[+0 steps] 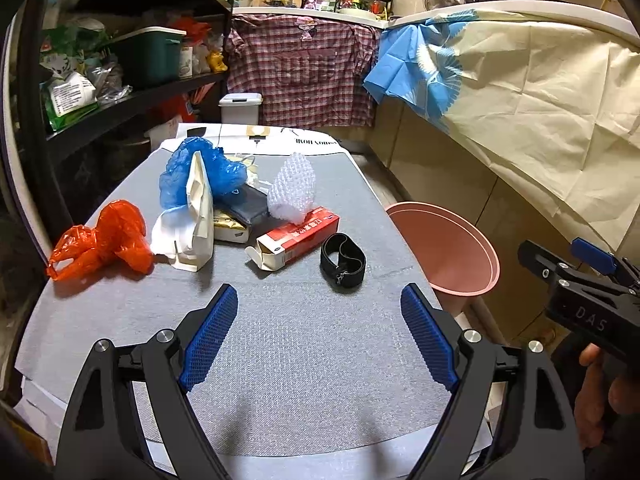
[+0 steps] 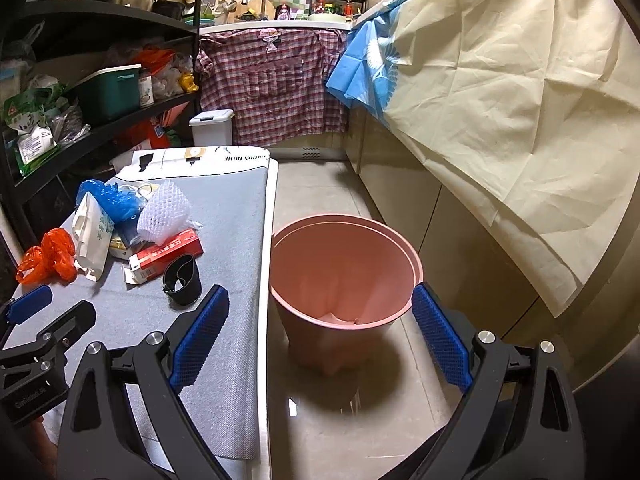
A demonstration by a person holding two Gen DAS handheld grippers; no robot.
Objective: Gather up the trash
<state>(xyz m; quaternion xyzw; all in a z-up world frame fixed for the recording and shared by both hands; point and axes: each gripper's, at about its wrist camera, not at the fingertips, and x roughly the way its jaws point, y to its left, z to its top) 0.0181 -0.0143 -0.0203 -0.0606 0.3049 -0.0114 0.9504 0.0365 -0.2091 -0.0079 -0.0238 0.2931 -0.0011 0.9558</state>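
Trash lies piled on the grey table (image 1: 280, 352): an orange plastic bag (image 1: 102, 240), a blue plastic bag (image 1: 192, 170), a white paper pouch (image 1: 200, 216), white foam netting (image 1: 292, 186), a red carton (image 1: 296, 236) and a black band (image 1: 343, 260). A pink bin (image 1: 448, 252) stands on the floor right of the table. My left gripper (image 1: 320, 304) hangs open over the table's near part, short of the pile. My right gripper (image 2: 320, 304) is open above the pink bin (image 2: 344, 272), holding nothing. The same pile shows to its left, with the black band (image 2: 182, 280) nearest.
A black shelf unit (image 1: 132, 96) packed with goods runs along the left. A checked cloth (image 1: 304, 68) and a cream and blue sheet (image 1: 520, 92) drape the counters at the back and right. A small white lidded bin (image 2: 212, 126) stands behind the table. A hand (image 1: 600, 384) holds the right gripper.
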